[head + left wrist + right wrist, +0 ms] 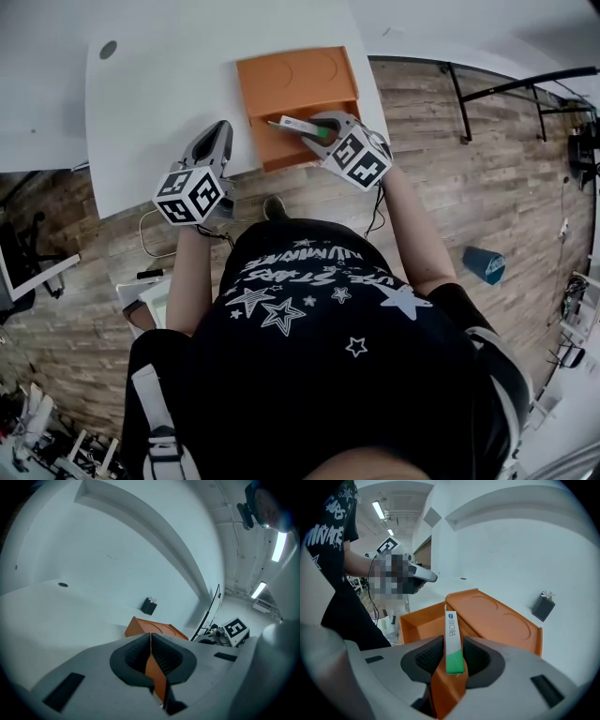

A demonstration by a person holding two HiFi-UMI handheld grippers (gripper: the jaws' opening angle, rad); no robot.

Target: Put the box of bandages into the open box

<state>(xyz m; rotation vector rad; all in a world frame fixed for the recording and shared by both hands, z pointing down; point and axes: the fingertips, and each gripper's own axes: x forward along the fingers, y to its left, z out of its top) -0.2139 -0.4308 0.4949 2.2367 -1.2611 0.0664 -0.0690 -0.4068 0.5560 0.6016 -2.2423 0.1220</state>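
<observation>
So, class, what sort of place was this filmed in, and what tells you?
Probably an office or lab workroom rather than a home: a plain white table, a wood-plank floor with a loose cable and a black metal frame, and strip lights on the ceiling.

White table [159, 112], wood floor [469, 187], perhaps a dark tissue box [543, 607]
</observation>
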